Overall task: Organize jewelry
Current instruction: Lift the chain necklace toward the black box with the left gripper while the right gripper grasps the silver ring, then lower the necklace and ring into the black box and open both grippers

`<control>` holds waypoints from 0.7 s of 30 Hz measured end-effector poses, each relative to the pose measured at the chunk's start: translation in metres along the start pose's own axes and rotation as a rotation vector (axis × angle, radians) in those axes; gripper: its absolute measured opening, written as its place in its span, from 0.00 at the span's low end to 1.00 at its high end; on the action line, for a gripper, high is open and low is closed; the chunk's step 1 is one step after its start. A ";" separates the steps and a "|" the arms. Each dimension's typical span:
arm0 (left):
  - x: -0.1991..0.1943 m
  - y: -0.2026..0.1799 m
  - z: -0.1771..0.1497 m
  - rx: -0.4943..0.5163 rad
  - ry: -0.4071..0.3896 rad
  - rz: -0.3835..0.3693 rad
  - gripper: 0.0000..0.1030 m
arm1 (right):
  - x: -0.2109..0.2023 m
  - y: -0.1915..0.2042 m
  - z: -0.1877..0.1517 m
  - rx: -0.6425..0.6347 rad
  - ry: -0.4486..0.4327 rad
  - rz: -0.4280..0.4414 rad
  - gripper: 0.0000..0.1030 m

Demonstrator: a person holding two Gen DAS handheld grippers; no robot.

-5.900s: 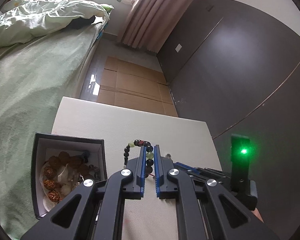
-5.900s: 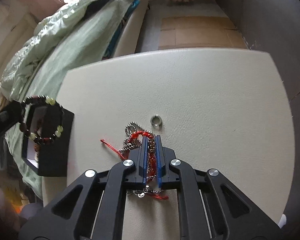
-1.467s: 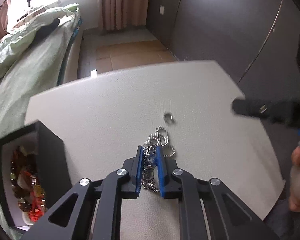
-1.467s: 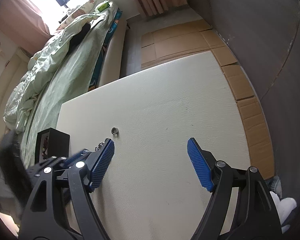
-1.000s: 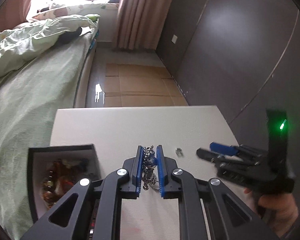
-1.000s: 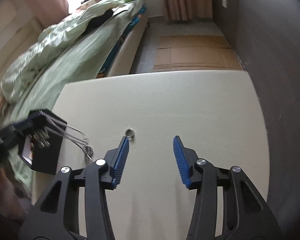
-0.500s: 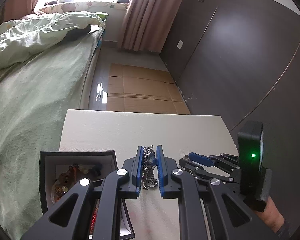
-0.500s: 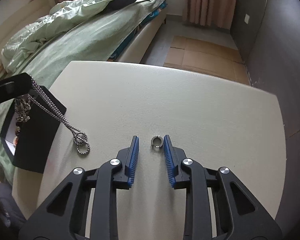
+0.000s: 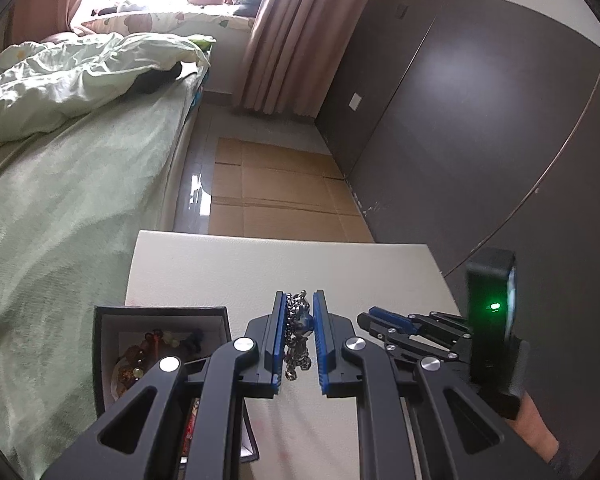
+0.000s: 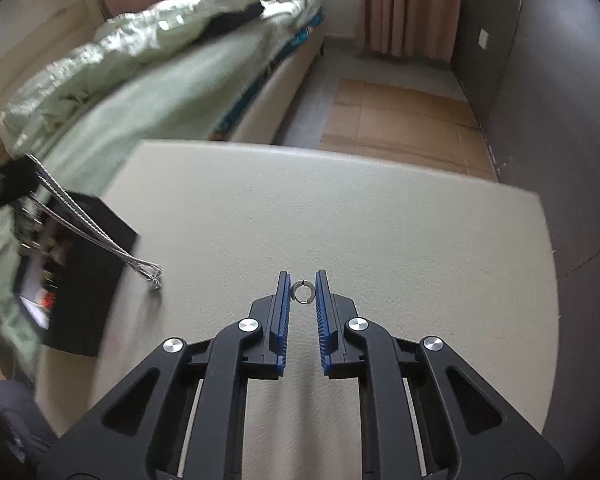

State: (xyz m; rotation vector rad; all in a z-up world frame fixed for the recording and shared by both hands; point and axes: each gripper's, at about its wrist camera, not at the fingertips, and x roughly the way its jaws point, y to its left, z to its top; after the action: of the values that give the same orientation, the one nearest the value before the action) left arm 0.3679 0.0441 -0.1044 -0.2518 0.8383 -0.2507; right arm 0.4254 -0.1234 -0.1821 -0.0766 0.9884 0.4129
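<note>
The silver chain hangs bunched between the blue pads of the left gripper, which is clamped on it in the left wrist view. In the right wrist view the same chain shows as taut strands running from the left gripper at 9 o'clock down toward 4 o'clock, its looped end at or just above the table surface; contact cannot be judged.

The jewelry box, black outside and pale inside, sits at 8 o'clock of the chain in the left wrist view, near the table's left edge. Beaded bracelets in red, brown and pale green lie inside it. In the right wrist view the box stands at 9 o'clock, blurred, with the chain strands crossing in front of its upper corner.

The small silver ring lies on the table at the centre of the right wrist view, directly between the fingertips of the right gripper. That gripper's jaws stand narrowly apart, one on each side of the ring, with a sliver of table visible on both sides. In the left wrist view the right gripper points in from 3 o'clock, low over the table.

The cream table carries the box and the ring. Beyond it, at 11 o'clock, lies a bed with green bedding; cardboard sheets cover the floor at 12 o'clock.
</note>
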 end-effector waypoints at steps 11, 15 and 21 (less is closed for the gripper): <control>-0.062 -0.023 0.011 0.001 -0.110 -0.008 0.11 | -0.071 0.023 -0.001 0.031 -0.125 0.066 0.13; -0.087 -0.030 0.011 0.008 -0.145 -0.004 0.11 | -0.091 0.036 -0.002 0.024 -0.156 0.083 0.13; -0.111 -0.028 0.009 0.004 -0.173 0.010 0.11 | -0.109 0.057 -0.006 0.011 -0.184 0.110 0.13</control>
State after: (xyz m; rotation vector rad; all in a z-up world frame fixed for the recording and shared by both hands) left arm 0.3001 0.0539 -0.0124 -0.2618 0.6681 -0.2184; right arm 0.3475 -0.1057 -0.0887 0.0260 0.8158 0.5066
